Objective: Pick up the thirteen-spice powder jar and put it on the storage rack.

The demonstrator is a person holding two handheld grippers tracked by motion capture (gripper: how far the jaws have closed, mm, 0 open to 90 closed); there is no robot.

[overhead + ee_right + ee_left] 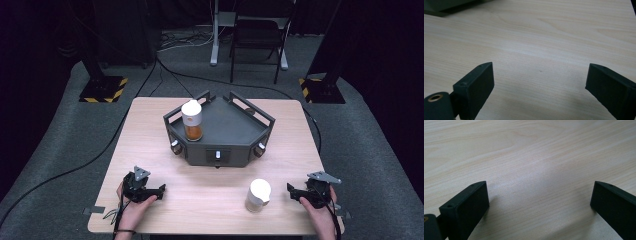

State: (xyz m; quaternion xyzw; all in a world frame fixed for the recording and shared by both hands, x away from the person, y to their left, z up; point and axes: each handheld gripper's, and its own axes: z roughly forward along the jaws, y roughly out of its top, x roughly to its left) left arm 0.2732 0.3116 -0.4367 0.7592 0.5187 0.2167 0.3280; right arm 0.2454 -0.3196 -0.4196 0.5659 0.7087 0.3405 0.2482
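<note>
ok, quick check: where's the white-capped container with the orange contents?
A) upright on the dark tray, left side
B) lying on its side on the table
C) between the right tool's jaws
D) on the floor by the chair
A: in the high view the container with orange contents stands upright on the dark tray, near its left rail; a separate white container stands on the table.
</note>
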